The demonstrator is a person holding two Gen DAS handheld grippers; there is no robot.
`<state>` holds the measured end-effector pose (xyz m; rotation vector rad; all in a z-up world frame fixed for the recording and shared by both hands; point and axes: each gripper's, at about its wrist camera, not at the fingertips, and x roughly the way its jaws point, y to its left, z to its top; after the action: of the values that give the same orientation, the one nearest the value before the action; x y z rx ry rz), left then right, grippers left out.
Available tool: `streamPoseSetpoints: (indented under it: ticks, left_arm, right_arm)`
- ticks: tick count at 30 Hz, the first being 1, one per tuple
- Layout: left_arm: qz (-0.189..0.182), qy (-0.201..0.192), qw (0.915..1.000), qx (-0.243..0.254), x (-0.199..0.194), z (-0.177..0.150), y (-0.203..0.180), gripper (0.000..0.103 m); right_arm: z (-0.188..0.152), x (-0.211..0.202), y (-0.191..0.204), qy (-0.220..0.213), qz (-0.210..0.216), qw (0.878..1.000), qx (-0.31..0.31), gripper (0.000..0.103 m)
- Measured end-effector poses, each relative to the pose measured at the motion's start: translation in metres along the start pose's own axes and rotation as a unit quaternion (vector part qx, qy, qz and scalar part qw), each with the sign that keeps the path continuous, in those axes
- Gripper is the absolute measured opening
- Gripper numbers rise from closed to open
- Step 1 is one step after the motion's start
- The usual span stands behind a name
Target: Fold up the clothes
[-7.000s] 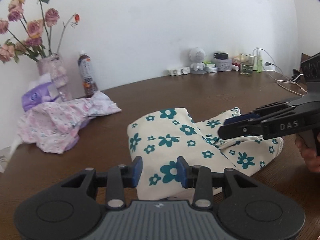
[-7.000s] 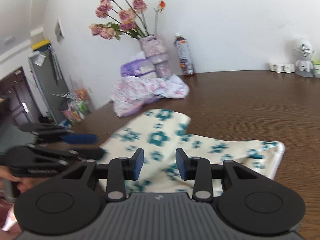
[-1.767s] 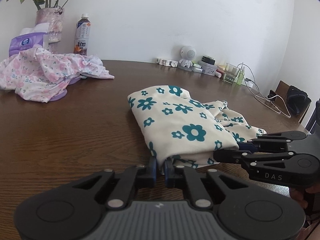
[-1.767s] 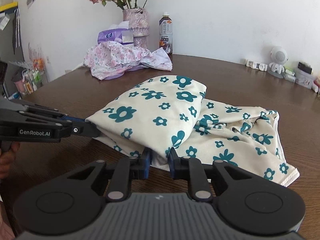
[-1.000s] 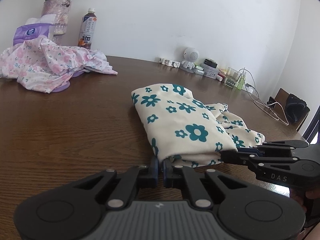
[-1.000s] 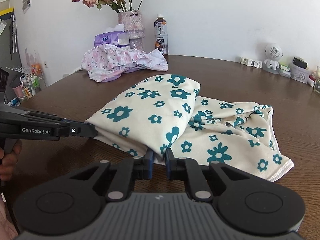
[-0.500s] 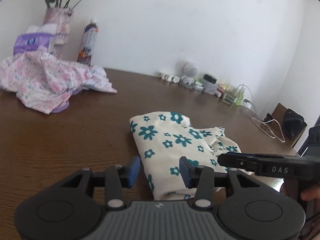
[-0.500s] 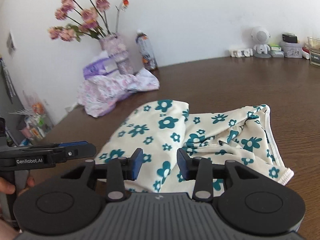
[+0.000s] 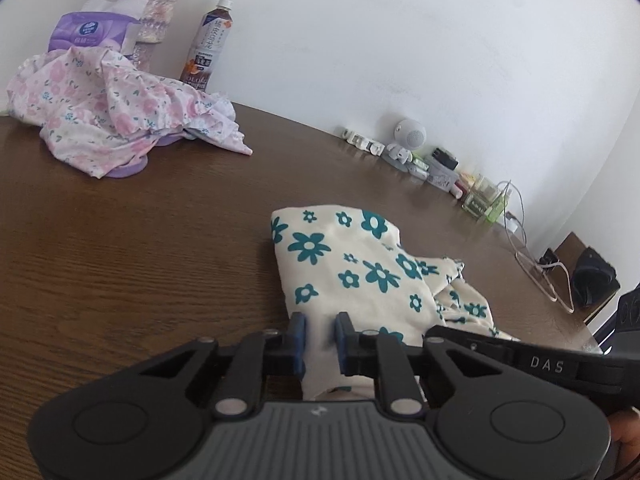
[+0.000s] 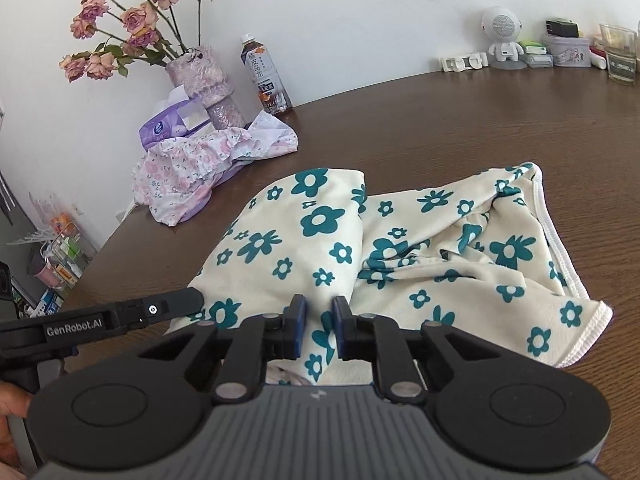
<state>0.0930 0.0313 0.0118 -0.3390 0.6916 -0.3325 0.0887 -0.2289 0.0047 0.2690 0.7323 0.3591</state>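
In the right wrist view a vase [image 10: 208,80] at upper left holds dried roses [image 10: 120,24], with a tissue pack [image 10: 172,126] and a pink floral garment [image 10: 208,160] beside it. The left gripper [image 9: 319,344] sits low at the bottom centre of its own view, jaws narrowly apart with the near edge of the cream flowered garment [image 9: 360,272] between the pads; whether they pinch it is unclear. The right gripper [image 10: 318,326] is posed the same way, jaws narrow around a fold of that garment, which lies mid-frame on the brown table [image 10: 480,120].
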Motion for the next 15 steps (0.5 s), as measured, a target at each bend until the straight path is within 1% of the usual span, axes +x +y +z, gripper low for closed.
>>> streamPoseSetpoints:
  ticks: [1, 2, 3, 4, 5, 6, 8, 9, 10, 12, 13, 15]
  left_arm:
    - [0.003, -0.005, 1.0, -0.003, -0.001, 0.003, 0.001, 0.019]
    - [0.005, -0.009, 0.9999, -0.005, -0.002, 0.006, 0.002, 0.026]
    - [0.008, -0.014, 0.9998, -0.008, -0.003, 0.009, 0.002, 0.03]
    - [0.008, -0.01, 0.9999, -0.009, 0.001, 0.012, 0.002, 0.033]
    - [0.008, -0.007, 0.9999, -0.01, 0.004, 0.015, 0.002, 0.034]
    - [0.008, -0.003, 0.9999, -0.011, 0.007, 0.019, 0.002, 0.034]
    - [0.006, 0.008, 0.9999, -0.012, 0.016, 0.023, 0.001, 0.033]
    - [0.002, 0.014, 0.9998, -0.01, 0.019, 0.023, 0.0, 0.032]
    - [-0.001, 0.02, 0.9998, -0.008, 0.023, 0.023, 0.0, 0.024]
    - [-0.003, 0.018, 0.9998, -0.007, 0.026, 0.02, -0.001, 0.02]
    - [-0.004, 0.016, 0.9998, -0.008, 0.026, 0.018, 0.0, 0.018]
    - [-0.009, 0.013, 0.9998, -0.011, 0.025, 0.018, 0.002, 0.018]
  right_arm:
    - [0.002, -0.003, 0.0, -0.005, 0.001, 1.0, -0.001, 0.023]
    - [0.005, -0.006, 0.001, -0.014, 0.004, 1.0, -0.003, 0.032]
    - [0.009, -0.009, 0.001, -0.023, 0.004, 1.0, -0.003, 0.041]
    - [0.014, -0.008, 0.002, -0.027, 0.001, 1.0, -0.006, 0.042]
    - [0.018, -0.008, 0.003, -0.03, -0.002, 0.999, -0.009, 0.042]
    - [0.023, -0.003, 0.003, -0.027, -0.008, 1.0, -0.008, 0.042]
    - [0.028, 0.007, 0.003, -0.013, -0.006, 1.0, -0.006, 0.041]
    - [0.028, 0.013, 0.002, -0.004, -0.007, 1.0, -0.002, 0.037]
    - [0.028, 0.017, 0.001, 0.001, -0.007, 1.0, 0.001, 0.032]
    - [0.026, 0.022, 0.0, 0.005, -0.008, 1.0, 0.003, 0.024]
    - [0.025, 0.021, 0.0, 0.004, -0.006, 1.0, 0.0, 0.023]
    - [0.025, 0.02, -0.002, 0.003, 0.0, 1.0, 0.003, 0.023]
